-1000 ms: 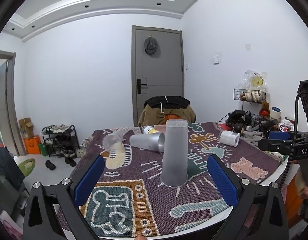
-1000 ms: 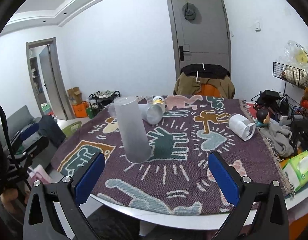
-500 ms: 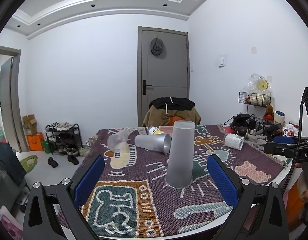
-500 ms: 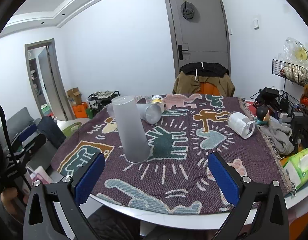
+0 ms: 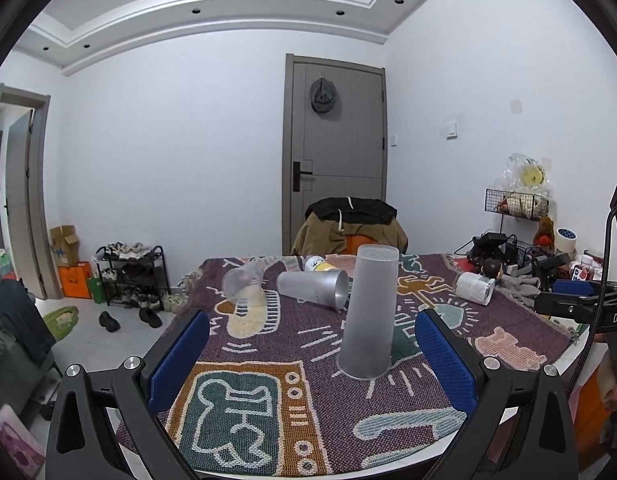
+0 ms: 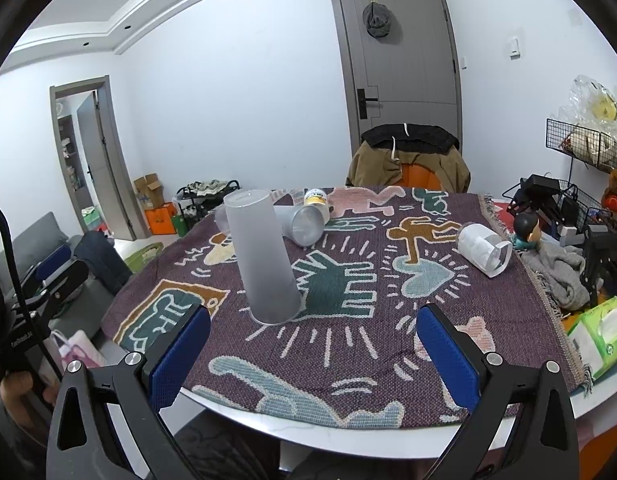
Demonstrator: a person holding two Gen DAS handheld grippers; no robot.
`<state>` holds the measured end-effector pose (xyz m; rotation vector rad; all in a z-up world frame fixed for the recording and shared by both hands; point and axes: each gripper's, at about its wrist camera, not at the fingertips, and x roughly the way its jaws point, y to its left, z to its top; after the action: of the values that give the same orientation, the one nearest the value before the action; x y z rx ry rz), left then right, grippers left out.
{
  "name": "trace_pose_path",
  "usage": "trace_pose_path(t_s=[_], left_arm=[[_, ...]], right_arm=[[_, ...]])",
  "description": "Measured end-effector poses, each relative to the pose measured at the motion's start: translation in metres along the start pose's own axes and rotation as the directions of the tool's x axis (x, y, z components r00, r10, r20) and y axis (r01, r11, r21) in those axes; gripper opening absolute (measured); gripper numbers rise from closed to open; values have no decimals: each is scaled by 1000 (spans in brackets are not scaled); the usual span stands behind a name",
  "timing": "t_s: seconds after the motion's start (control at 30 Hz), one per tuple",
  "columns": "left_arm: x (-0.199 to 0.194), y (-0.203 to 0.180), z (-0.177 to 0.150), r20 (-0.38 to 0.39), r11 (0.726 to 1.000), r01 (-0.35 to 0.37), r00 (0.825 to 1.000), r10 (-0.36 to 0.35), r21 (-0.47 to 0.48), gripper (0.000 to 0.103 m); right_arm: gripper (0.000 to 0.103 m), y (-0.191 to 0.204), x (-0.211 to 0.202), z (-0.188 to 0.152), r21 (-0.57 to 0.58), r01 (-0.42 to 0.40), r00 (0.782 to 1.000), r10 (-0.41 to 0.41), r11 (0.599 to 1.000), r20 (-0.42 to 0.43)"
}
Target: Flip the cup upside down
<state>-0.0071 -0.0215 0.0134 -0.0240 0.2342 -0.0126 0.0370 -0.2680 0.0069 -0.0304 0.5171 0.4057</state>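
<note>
Since earlier we see left gripper [image 5: 312, 354] drawn back | cup [image 5: 369, 312] frosted, translucent, inverted on surface [image 6: 348, 360] | both grippers spread, right gripper [image 6: 313, 354] empty.

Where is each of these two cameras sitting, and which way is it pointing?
Left wrist view: sits on the left gripper, looking along its open blue fingers across the patterned tablecloth at the upside-down frosted cup and the grey door; the other gripper shows at the right edge.
Right wrist view: sits on the right gripper, also open, facing the same table from further right; the cup stands left of centre.
Both share the cup, the silver cup lying down, the tablecloth and the door.
</note>
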Motion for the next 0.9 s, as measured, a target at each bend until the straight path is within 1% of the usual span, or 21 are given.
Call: trace_pose_path(t_s=[0.27,0.37,0.9], left_arm=[[1,1,0,-6,1000,-13,1000,13,-10,103],[3,2,0,-13,1000,-3,1000,2,-13,103],[5,-2,-2,-20,1000,-8,1000,8,-4,103]], right_arm=[[103,0,0,0,2,0,1000,0,1000,-2],[103,-1,1,0,3,1,1000,-1,1000,-3],[103,-5,2,-3,8,7,1000,-7,1000,-11]])
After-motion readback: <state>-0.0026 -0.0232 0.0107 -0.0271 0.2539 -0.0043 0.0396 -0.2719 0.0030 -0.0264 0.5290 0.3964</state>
